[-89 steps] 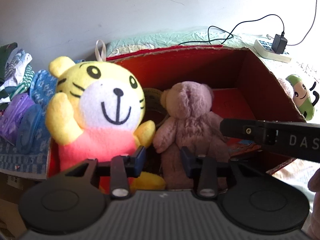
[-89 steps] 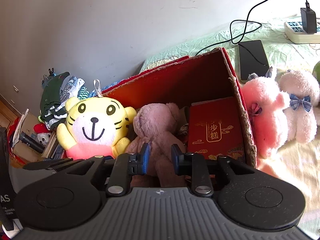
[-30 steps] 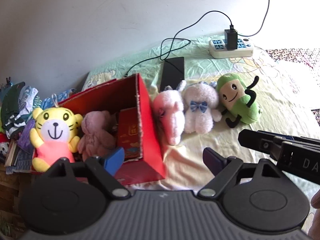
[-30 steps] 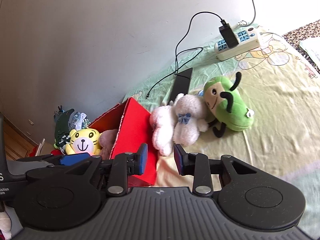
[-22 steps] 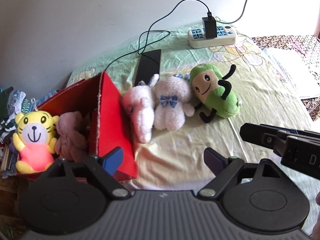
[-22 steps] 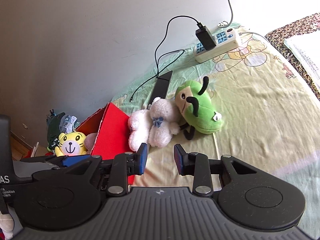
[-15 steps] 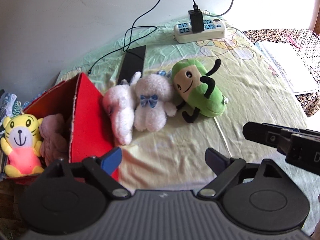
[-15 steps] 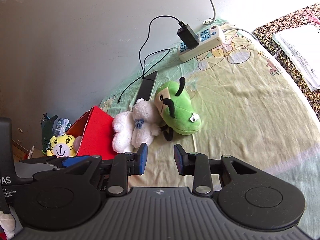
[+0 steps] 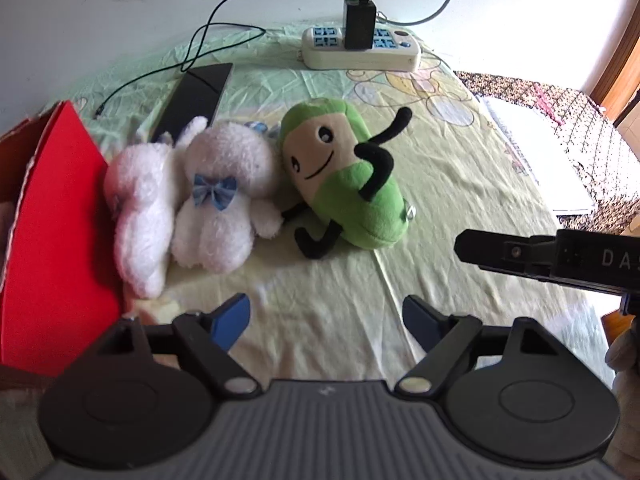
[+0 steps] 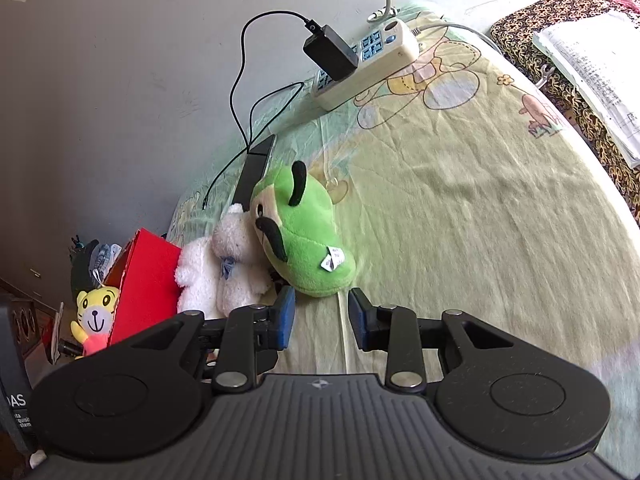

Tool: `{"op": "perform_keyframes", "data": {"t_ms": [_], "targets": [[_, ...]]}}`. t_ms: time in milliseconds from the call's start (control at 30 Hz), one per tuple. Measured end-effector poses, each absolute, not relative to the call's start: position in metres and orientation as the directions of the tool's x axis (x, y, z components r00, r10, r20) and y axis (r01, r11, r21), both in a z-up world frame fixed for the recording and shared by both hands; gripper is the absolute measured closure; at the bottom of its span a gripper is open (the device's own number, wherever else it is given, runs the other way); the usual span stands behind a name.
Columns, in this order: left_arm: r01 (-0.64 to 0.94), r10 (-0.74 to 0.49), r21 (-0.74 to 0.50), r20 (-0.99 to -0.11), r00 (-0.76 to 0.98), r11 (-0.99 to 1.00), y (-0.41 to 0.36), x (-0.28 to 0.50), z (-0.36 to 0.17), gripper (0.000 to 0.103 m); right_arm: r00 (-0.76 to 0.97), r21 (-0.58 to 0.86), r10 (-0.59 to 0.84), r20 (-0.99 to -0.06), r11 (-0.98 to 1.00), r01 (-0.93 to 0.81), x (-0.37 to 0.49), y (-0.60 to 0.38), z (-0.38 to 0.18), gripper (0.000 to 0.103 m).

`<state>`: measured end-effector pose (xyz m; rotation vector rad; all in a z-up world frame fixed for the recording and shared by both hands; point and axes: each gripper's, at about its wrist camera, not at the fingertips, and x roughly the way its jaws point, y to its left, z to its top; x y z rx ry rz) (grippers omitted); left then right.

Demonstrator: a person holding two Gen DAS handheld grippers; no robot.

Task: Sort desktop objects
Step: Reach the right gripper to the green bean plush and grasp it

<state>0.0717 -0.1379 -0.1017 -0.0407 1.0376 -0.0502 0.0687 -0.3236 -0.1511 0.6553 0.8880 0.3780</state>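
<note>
At frame centre of your left view: green plush point(image 9: 344, 176), white plush point(image 9: 220, 204) touching it, pink plush point(image 9: 138, 208) against the red box point(image 9: 52, 240), which the left edge crops. Left gripper point(image 9: 326, 318) jaws wide, empty. Right gripper point(image 10: 320, 314) jaws parted, empty. Tiger point(image 10: 94, 314) half hidden behind the box.

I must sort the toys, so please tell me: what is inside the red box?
In the right wrist view a yellow tiger plush shows at the red box's open end. The box wall hides the rest of the inside.

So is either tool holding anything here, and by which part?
Nothing is held. The left tool gapes wide over bare sheet; the right tool is open, short of the green plush.
</note>
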Motion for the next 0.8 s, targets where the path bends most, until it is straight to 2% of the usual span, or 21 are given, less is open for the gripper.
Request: {"op": "perform_keyframes", "data": {"t_ms": [200, 333, 467, 600, 700, 800], "targets": [[0.007, -0.117, -0.134, -0.837, 0.535, 0.991, -0.131, 0.101, -0.105, 0.016, 0.594, 0.734, 0.599, -0.537, 0.679, -0.021, 0.106, -0.328, -0.154, 0.068], [0.002, -0.161, -0.187, -0.837, 0.523, 0.982, -0.125, 0.116, -0.114, 0.016, 0.590, 0.730, 0.599, -0.542, 0.683, -0.023, 0.124, -0.322, -0.156, 0.059], [-0.013, -0.192, -0.230, -0.840, 0.507, 0.973, -0.120, 0.131, -0.121, 0.016, 0.572, 0.734, 0.617, -0.540, 0.678, -0.039, 0.137, -0.314, -0.160, 0.056], [-0.017, -0.209, -0.248, -0.848, 0.487, 0.969, -0.119, 0.144, -0.128, 0.016, 0.556, 0.727, 0.616, -0.558, 0.686, -0.029, 0.146, -0.309, -0.169, 0.054], [-0.001, -0.221, -0.251, -0.853, 0.474, 0.968, -0.121, 0.151, -0.132, 0.020, 0.531, 0.738, 0.630, -0.567, 0.674, -0.010, 0.153, -0.306, -0.180, 0.053], [0.010, -0.226, -0.252, -0.849, 0.478, 0.968, -0.123, 0.157, -0.133, 0.020, 0.524, 0.754, 0.644, -0.557, 0.657, -0.006, 0.157, -0.303, -0.186, 0.048]]}}
